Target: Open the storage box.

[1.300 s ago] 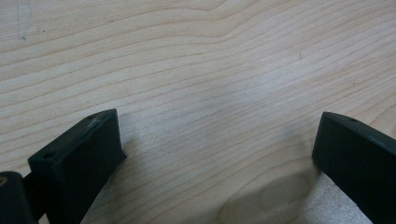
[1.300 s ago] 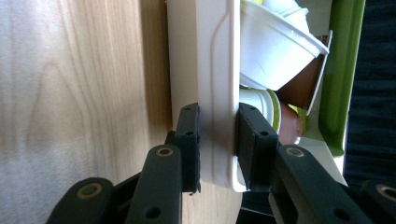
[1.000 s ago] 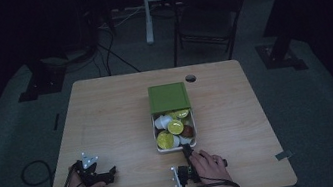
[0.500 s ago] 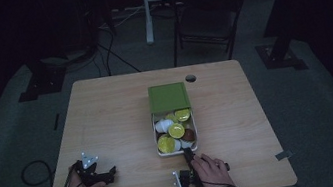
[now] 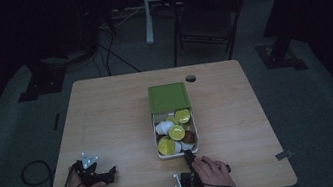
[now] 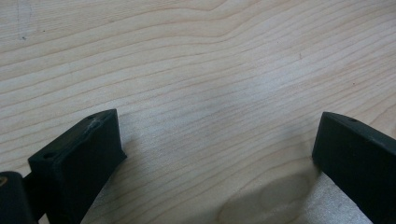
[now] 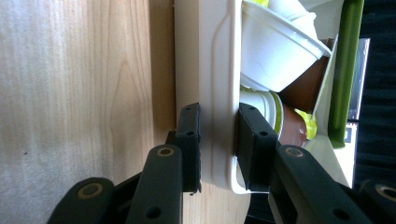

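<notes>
A white tray [image 5: 156, 143] of coffee capsules [image 5: 176, 132] lies mid-table, its green lid [image 5: 168, 97] slid back over the far half. My right gripper [image 5: 188, 155] reaches the tray's near end and is shut on the near wall [image 7: 212, 70], one jaw outside and one inside. White and brown capsules [image 7: 275, 56] lie just beyond the inner jaw. The left gripper [image 5: 111, 172] rests on the wood near the front left. Its jaws [image 6: 219, 135] stand wide open over bare table with nothing between them.
The wooden table [image 5: 107, 118] has a round cable hole [image 5: 190, 77] behind the lid. A black chair [image 5: 205, 16] and equipment stands are on the dark floor past the far edge. A cable [image 5: 33, 173] loops on the floor at the left.
The right hand has drawn back a little toward the near edge, and the tray's near end has come slightly out from under the green lid with it. The left hand has kept still.
</notes>
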Demonstrator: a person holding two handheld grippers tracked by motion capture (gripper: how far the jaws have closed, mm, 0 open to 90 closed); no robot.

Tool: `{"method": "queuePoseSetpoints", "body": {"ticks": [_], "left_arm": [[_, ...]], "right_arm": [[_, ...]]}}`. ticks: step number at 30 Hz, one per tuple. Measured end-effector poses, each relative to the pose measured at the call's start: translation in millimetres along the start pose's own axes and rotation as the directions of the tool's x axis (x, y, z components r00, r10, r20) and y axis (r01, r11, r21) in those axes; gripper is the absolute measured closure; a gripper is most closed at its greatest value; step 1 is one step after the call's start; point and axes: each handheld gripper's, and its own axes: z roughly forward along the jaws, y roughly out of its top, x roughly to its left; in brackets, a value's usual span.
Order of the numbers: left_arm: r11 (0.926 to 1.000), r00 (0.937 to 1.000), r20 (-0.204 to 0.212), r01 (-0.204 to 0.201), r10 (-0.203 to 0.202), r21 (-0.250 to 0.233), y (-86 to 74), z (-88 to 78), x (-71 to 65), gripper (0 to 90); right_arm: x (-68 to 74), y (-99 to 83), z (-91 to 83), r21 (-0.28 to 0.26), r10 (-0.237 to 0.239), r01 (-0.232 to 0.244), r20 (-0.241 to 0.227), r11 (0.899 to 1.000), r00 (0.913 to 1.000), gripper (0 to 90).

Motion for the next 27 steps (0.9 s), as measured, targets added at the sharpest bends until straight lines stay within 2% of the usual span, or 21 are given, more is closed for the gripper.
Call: {"method": "queuePoseSetpoints", "body": {"ticks": [2,5,6,8,12,15,17,18,19,21,23,27], "left_arm": [[1.0000,1.0000,0.000,0.002,-0.002,-0.002,0.0,0.1,-0.2,1.7],[1.0000,1.0000,0.000,0.003,-0.003,-0.002,0.0,0.2,-0.2,1.7],[1.0000,1.0000,0.000,0.003,-0.003,-0.002,0.0,0.2,-0.2,1.8],[1.0000,1.0000,0.000,0.003,-0.003,-0.002,0.0,0.2,-0.2,1.8],[1.0000,1.0000,0.000,0.003,-0.003,-0.002,0.0,0.2,-0.2,1.7],[1.0000,1.0000,0.000,0.003,-0.003,-0.002,0.0,0.2,-0.2,1.7],[1.0000,1.0000,0.000,0.002,-0.002,-0.002,0.0,0.2,-0.2,1.8],[1.0000,1.0000,0.000,0.002,-0.002,-0.002,0.0,0.2,-0.2,1.7],[1.0000,1.0000,0.000,0.002,-0.002,-0.002,0.0,0.2,-0.2,1.7],[1.0000,1.0000,0.000,0.003,-0.003,-0.002,0.0,0.2,-0.2,1.7],[1.0000,1.0000,0.000,0.003,-0.003,-0.002,0.0,0.2,-0.1,1.8],[1.0000,1.0000,0.000,0.003,-0.003,-0.002,0.0,0.2,-0.1,1.8]], "right_arm": [[-0.8,-0.2,-1.0,0.000,0.004,-0.004,-0.009,1.000,1.0000,72.0],[-3.3,-1.0,-1.4,-0.008,0.045,-0.045,-0.032,0.999,0.9985,69.6],[-3.3,-1.0,-1.4,-0.008,0.045,-0.045,-0.032,0.999,0.9985,69.6],[-7.1,-3.4,-3.4,-0.034,0.110,-0.113,-0.072,0.993,0.9913,63.3],[-10.1,-5.8,-5.7,-0.052,0.146,-0.151,-0.094,0.987,0.9849,61.1],[-13.8,-9.0,-8.9,-0.073,0.174,-0.186,-0.143,0.980,0.9743,60.0],[-15.5,-10.2,-10.8,-0.086,0.202,-0.216,-0.148,0.973,0.9681,59.0],[-15.5,-10.2,-10.8,-0.086,0.202,-0.216,-0.148,0.973,0.9681,59.0],[-16.5,-11.0,-11.3,-0.091,0.220,-0.235,-0.149,0.968,0.9639,59.0],[-20.9,-14.5,-12.6,-0.099,0.284,-0.301,-0.152,0.949,0.9466,55.4],[-24.3,-17.3,-13.8,-0.106,0.313,-0.329,-0.148,0.938,0.9382,55.3],[-33.0,-23.5,-18.2,-0.125,0.390,-0.407,-0.141,0.905,0.9098,55.9]]}}
